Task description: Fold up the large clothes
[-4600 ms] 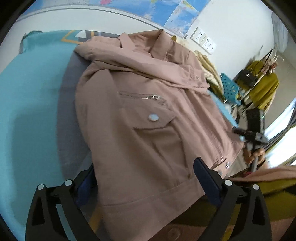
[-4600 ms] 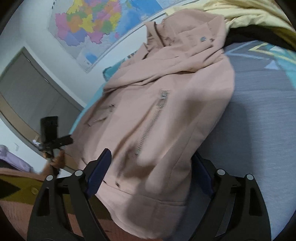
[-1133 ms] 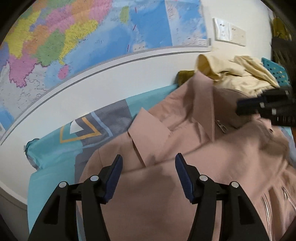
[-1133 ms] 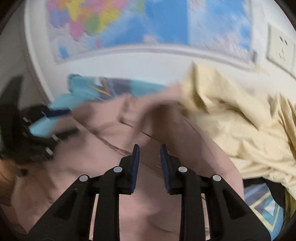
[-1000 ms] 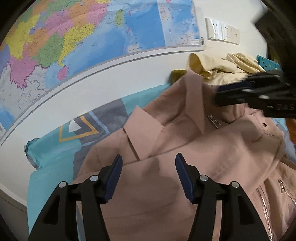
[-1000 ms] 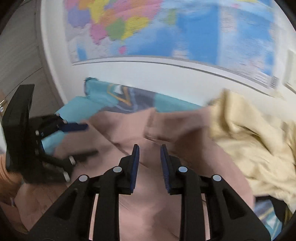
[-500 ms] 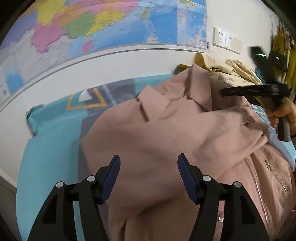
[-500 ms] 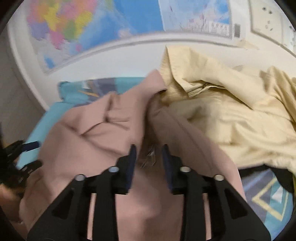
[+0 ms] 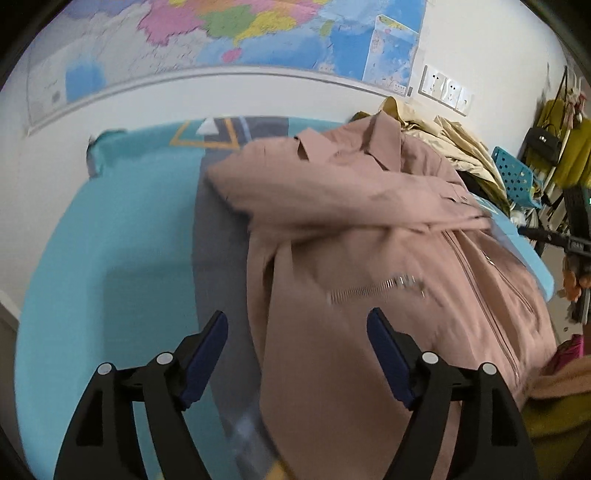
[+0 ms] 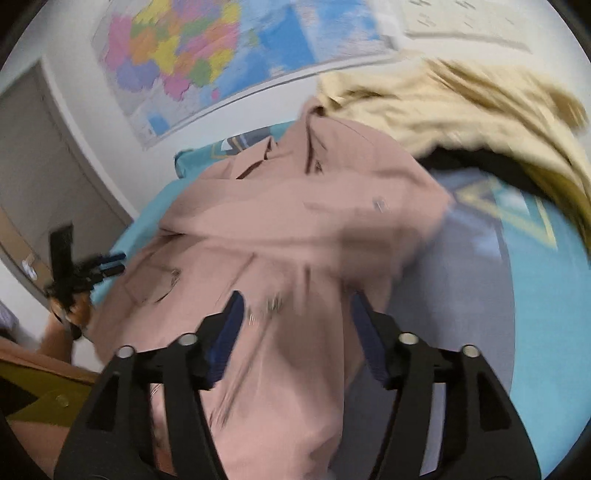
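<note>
A dusty-pink jacket lies front-up on a teal and grey bed cover, collar towards the wall, one sleeve folded across the chest. It also fills the right wrist view. My left gripper is open and empty above the jacket's left side near a zipped pocket. My right gripper is open and empty above the jacket's right half. The right gripper shows at the far right of the left wrist view, the left gripper at the left of the right wrist view.
A pile of cream-yellow clothes lies against the wall beyond the collar, over something black. A wall map hangs above the bed. A blue perforated basket and hanging yellow clothes stand to the right.
The right gripper has opened, letting go of the sleeve, which now lies across the chest. Both grippers have pulled back from the collar towards the jacket's lower part.
</note>
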A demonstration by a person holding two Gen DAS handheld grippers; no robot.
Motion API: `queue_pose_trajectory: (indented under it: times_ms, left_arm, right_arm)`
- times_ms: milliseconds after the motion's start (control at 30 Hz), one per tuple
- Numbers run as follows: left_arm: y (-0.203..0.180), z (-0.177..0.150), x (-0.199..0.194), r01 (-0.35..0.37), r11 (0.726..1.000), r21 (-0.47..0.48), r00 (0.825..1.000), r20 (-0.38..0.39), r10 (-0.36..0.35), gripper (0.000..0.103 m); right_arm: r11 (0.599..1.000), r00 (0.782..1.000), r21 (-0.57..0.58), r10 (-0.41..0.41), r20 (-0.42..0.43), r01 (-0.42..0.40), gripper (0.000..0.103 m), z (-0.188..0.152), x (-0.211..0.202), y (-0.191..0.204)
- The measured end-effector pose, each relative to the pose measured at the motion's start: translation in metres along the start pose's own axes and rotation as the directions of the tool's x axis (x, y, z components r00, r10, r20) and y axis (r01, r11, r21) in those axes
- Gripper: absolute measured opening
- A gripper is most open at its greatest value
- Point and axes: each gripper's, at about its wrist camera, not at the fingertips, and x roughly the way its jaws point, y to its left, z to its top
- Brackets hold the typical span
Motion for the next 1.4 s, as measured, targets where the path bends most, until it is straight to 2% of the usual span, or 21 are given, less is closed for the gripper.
queue_pose_trajectory:
  times_ms: [200, 300, 400, 467, 600, 633, 733, 800, 833, 867, 933, 1033, 1067, 1100, 1133, 1167, 1200, 1267, 1300, 1400]
  left_arm:
    - [0.001, -0.027, -0.008, 0.094, 0.994, -0.052, 0.995, -0.037, -0.096, 0.080]
    - [-0.002, -0.038, -0.006, 0.151, 0.985, -0.083, 0.985, -0.074, -0.157, 0.080]
    - [-0.010, -0.049, -0.002, 0.221, 0.970, -0.099, 0.967, -0.111, -0.231, 0.082]
    - [-0.016, -0.054, -0.003, 0.245, 0.965, -0.098, 0.962, -0.102, -0.255, 0.087]
    - [-0.026, -0.058, -0.001, 0.340, 0.931, -0.137, 0.928, -0.115, -0.355, 0.088]
    - [-0.030, -0.059, 0.001, 0.371, 0.917, -0.145, 0.913, -0.121, -0.389, 0.088]
    - [-0.038, -0.057, 0.007, 0.395, 0.908, -0.143, 0.903, -0.124, -0.412, 0.087]
    - [-0.040, -0.053, 0.013, 0.378, 0.910, -0.168, 0.905, -0.141, -0.402, 0.071]
    - [-0.040, -0.052, 0.014, 0.356, 0.919, -0.169, 0.913, -0.147, -0.380, 0.056]
    - [-0.039, -0.051, 0.015, 0.326, 0.930, -0.170, 0.923, -0.157, -0.352, 0.045]
    - [-0.033, -0.051, 0.015, 0.323, 0.926, -0.194, 0.921, -0.161, -0.355, 0.043]
    - [-0.033, -0.050, 0.016, 0.364, 0.905, -0.219, 0.905, -0.148, -0.399, 0.061]
    - [-0.037, -0.048, 0.017, 0.355, 0.911, -0.210, 0.910, -0.147, -0.388, 0.061]
    - [-0.041, -0.047, 0.017, 0.328, 0.925, -0.191, 0.922, -0.150, -0.357, 0.057]
    - [-0.046, -0.046, 0.019, 0.273, 0.948, -0.165, 0.942, -0.156, -0.299, 0.021]
    - [-0.049, -0.045, 0.022, 0.217, 0.965, -0.149, 0.954, -0.177, -0.242, 0.005]
    - [-0.049, -0.044, 0.021, 0.208, 0.967, -0.148, 0.956, -0.179, -0.233, 0.004]
    - [-0.047, -0.041, 0.013, 0.208, 0.964, -0.167, 0.962, -0.142, -0.232, 0.003]
    - [-0.044, -0.039, 0.008, 0.217, 0.959, -0.185, 0.962, -0.128, -0.242, 0.003]
    - [-0.027, -0.030, -0.015, 0.275, 0.927, -0.256, 0.952, -0.059, -0.299, 0.002]
  right_arm:
    - [0.987, 0.999, 0.158, 0.030, -0.029, -0.025, 0.073, -0.056, -0.015, -0.020]
    - [0.981, 0.998, 0.188, 0.053, -0.046, -0.044, 0.073, -0.073, -0.013, -0.022]
    - [0.978, 0.994, 0.191, 0.093, -0.056, -0.081, 0.073, -0.085, -0.009, -0.015]
    - [0.979, 0.991, 0.170, 0.123, -0.059, -0.111, 0.073, -0.088, -0.006, -0.007]
    - [0.971, 0.977, 0.147, 0.200, -0.069, -0.188, 0.073, -0.094, 0.003, 0.008]
    - [0.972, 0.977, 0.134, 0.203, -0.068, -0.193, 0.074, -0.095, 0.005, 0.012]
    - [0.965, 0.970, 0.132, 0.237, -0.055, -0.228, 0.072, -0.094, 0.010, 0.015]
    - [0.943, 0.954, 0.173, 0.296, -0.054, -0.283, 0.060, -0.094, 0.013, 0.012]
    - [0.943, 0.955, 0.181, 0.291, -0.053, -0.278, 0.059, -0.094, 0.013, 0.010]
    - [0.942, 0.955, 0.189, 0.291, -0.052, -0.277, 0.058, -0.094, 0.012, 0.008]
    - [0.935, 0.951, 0.205, 0.307, -0.048, -0.291, 0.058, -0.098, 0.009, 0.006]
    - [0.936, 0.951, 0.196, 0.307, -0.046, -0.293, 0.058, -0.100, 0.009, 0.009]
    - [0.934, 0.950, 0.203, 0.308, -0.045, -0.294, 0.054, -0.100, 0.010, 0.008]
    - [0.936, 0.952, 0.209, 0.301, -0.049, -0.285, 0.040, -0.099, 0.012, 0.009]
    - [0.937, 0.956, 0.220, 0.290, -0.053, -0.272, 0.030, -0.098, 0.014, 0.008]
    - [0.929, 0.952, 0.238, 0.302, -0.047, -0.283, 0.011, -0.099, 0.014, 0.004]
    - [0.914, 0.943, 0.258, 0.332, -0.031, -0.313, 0.008, -0.099, 0.013, 0.001]
    - [0.901, 0.934, 0.259, 0.358, 0.014, -0.349, 0.006, -0.096, 0.004, 0.003]
    - [0.887, 0.921, 0.257, 0.386, 0.048, -0.385, 0.006, -0.093, -0.003, 0.006]
    - [0.873, 0.898, 0.214, 0.420, 0.130, -0.439, 0.006, -0.081, -0.027, 0.018]
